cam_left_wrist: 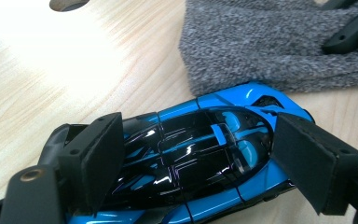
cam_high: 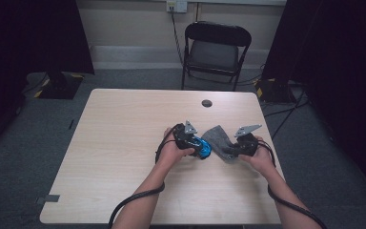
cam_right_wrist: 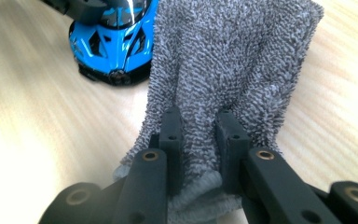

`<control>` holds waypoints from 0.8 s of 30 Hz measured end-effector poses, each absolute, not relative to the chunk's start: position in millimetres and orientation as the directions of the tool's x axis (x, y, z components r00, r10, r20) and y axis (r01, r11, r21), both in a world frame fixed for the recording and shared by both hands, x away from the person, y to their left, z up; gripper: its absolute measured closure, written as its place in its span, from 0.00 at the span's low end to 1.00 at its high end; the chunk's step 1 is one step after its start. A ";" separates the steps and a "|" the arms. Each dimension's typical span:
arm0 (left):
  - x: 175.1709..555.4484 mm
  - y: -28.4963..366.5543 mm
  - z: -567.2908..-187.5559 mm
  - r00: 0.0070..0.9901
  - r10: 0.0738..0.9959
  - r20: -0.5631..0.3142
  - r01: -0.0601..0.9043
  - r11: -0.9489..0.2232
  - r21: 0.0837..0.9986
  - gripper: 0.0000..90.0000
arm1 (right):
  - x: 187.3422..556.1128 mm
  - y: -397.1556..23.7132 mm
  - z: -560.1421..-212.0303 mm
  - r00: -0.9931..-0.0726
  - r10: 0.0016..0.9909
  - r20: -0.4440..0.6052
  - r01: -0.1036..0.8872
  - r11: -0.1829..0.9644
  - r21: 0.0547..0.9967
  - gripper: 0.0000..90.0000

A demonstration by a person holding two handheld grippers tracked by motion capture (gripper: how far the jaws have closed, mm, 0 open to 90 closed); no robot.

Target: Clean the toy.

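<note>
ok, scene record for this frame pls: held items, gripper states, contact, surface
left gripper: jaws straddle the glossy blue and black toy car, pads against its sides
right gripper: jaws pinched on a fold of the grey terry cloth
car vs cloth: the car's end meets the cloth edge; whether they touch is unclear
support: both lie on the light wood-grain table
table extras: round dark cable hole near the far edge
background: black folding chair behind the table
</note>
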State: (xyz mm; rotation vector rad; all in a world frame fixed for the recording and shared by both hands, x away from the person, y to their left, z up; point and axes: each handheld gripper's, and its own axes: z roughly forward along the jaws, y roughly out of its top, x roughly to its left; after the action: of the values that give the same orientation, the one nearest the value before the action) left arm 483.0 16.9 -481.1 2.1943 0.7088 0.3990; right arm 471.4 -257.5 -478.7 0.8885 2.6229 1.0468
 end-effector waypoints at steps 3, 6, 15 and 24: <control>482.9 17.0 -481.1 0.795 0.605 0.053 0.360 -0.540 0.761 0.19 | 468.1 -259.3 -479.0 -0.806 0.589 0.053 0.463 0.572 0.677 0.84; 482.9 17.0 -481.1 0.795 0.605 0.053 0.360 -0.540 0.761 0.19 | 463.1 -261.7 -479.2 -0.808 0.586 0.055 0.461 0.572 0.679 0.84; 482.9 16.8 -481.2 0.795 0.604 0.054 0.358 -0.540 0.762 0.19 | 446.9 -270.2 -480.0 -0.808 0.586 0.059 0.460 0.566 0.684 0.84; 482.8 16.8 -481.1 0.794 0.605 0.055 0.360 -0.541 0.760 0.19 | 433.3 -281.0 -478.8 -0.805 0.589 0.071 0.471 0.562 0.679 0.84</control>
State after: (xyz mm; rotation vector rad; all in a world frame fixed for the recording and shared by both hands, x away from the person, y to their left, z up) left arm 482.8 16.8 -481.1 2.1953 0.7101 0.4009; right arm 433.3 -281.0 -478.8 0.8999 2.6283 1.0689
